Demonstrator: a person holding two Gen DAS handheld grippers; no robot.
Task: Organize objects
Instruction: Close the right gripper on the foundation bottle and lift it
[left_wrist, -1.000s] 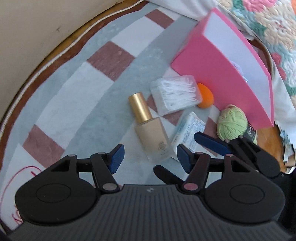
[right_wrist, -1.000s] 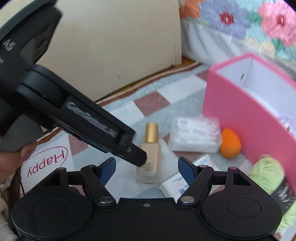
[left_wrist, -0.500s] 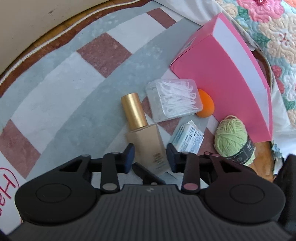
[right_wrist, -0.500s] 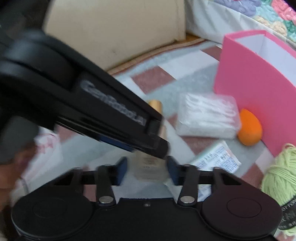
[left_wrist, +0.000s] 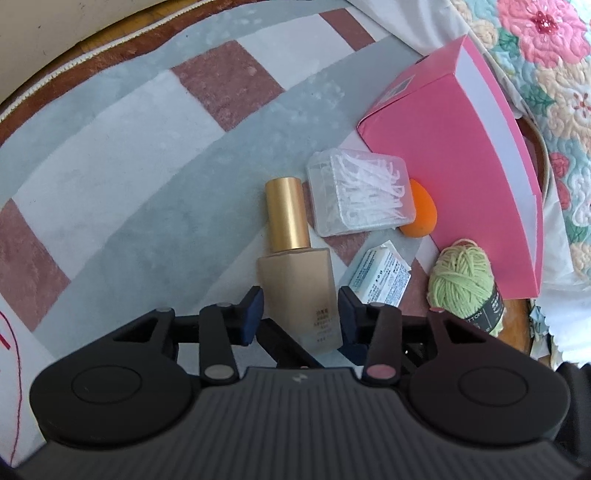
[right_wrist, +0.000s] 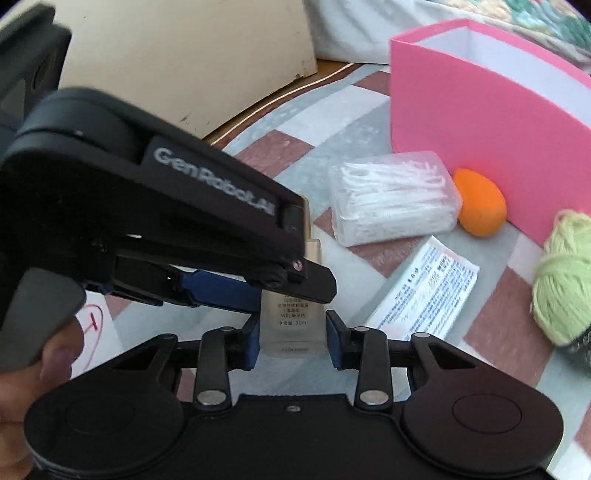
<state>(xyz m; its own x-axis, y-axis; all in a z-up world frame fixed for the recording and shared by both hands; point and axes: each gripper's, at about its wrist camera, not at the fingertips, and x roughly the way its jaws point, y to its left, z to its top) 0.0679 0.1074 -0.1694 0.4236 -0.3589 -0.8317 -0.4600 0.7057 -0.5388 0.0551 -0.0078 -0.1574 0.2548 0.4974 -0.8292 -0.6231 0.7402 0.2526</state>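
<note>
A beige foundation bottle (left_wrist: 295, 284) with a gold cap lies on the checked rug. My left gripper (left_wrist: 300, 317) has its blue pads on both sides of the bottle's lower body. My right gripper (right_wrist: 293, 339) is closed on the bottle's base (right_wrist: 293, 328). The left gripper's body (right_wrist: 155, 206) crosses the right wrist view and hides the bottle's top. A pink box (left_wrist: 465, 155) stands open at the right, also in the right wrist view (right_wrist: 480, 122).
A clear case of floss picks (left_wrist: 360, 192), an orange sponge (left_wrist: 421, 214), a white printed packet (left_wrist: 380, 277) and a green yarn ball (left_wrist: 461, 280) lie between the bottle and the box. A floral quilt (left_wrist: 546, 55) is behind the box.
Both grippers moved in on the bottle and narrowed from wide open until their pads flank it. The left gripper slid forward over the right.
</note>
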